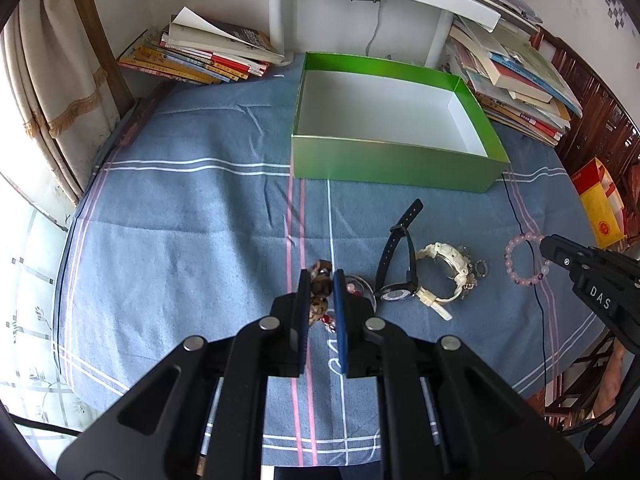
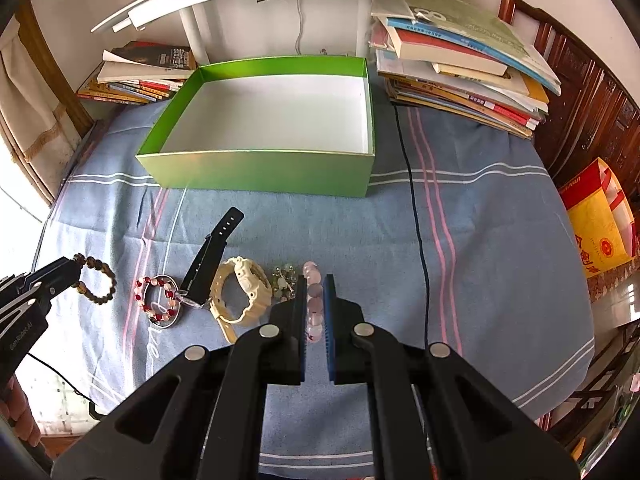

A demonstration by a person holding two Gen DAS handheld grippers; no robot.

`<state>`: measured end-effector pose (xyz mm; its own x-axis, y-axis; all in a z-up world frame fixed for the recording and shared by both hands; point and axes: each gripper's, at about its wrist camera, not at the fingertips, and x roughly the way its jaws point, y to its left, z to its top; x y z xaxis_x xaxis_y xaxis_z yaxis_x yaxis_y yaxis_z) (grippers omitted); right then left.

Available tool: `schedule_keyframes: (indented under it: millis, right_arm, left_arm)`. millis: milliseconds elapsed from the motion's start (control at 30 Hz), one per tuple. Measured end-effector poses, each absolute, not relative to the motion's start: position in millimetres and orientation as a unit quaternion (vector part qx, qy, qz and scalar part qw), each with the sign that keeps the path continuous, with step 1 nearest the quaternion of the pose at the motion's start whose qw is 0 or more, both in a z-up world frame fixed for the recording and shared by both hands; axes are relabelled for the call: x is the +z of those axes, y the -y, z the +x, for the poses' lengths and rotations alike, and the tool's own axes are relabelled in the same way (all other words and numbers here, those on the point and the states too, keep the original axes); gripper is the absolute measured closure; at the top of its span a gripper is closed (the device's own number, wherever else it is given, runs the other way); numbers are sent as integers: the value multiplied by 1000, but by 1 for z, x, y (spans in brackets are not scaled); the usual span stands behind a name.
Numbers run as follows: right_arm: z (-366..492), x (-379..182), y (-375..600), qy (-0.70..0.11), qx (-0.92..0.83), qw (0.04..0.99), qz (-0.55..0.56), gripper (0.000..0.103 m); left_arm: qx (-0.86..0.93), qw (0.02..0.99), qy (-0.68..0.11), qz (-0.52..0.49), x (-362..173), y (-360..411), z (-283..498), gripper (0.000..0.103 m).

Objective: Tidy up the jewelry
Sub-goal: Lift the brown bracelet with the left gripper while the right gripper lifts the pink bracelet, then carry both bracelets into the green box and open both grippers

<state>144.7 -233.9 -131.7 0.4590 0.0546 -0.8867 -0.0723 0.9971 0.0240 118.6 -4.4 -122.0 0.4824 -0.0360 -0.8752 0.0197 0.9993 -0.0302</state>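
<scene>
Watches before box

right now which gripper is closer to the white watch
Right. The right gripper, closed around the pink bead bracelet, sits just right of the white watch; the left gripper is farther left, past the black watch.

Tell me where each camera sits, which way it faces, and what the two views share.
Left wrist: on the left gripper, looking forward along its fingers at the brown bracelet between them; the right gripper enters at right.
Right wrist: on the right gripper, looking forward at the pink bracelet between its fingers; the left gripper enters at left.
Shared: green box, white watch, black watch, blue cloth, book stacks.
</scene>
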Motion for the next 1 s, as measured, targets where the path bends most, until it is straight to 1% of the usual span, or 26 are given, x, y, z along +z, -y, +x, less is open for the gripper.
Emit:
schedule_keyframes:
  millis: [733,1000]
  right_arm:
    - [145,-135,230,-523,37,851,-10,95]
    - [156,-106,236,-490,31,871,-8,95]
  left_arm:
    - [-18,859,-511,-3,-123,6,120,91]
    - [-22,871,-491,-4,-101,7,132,91]
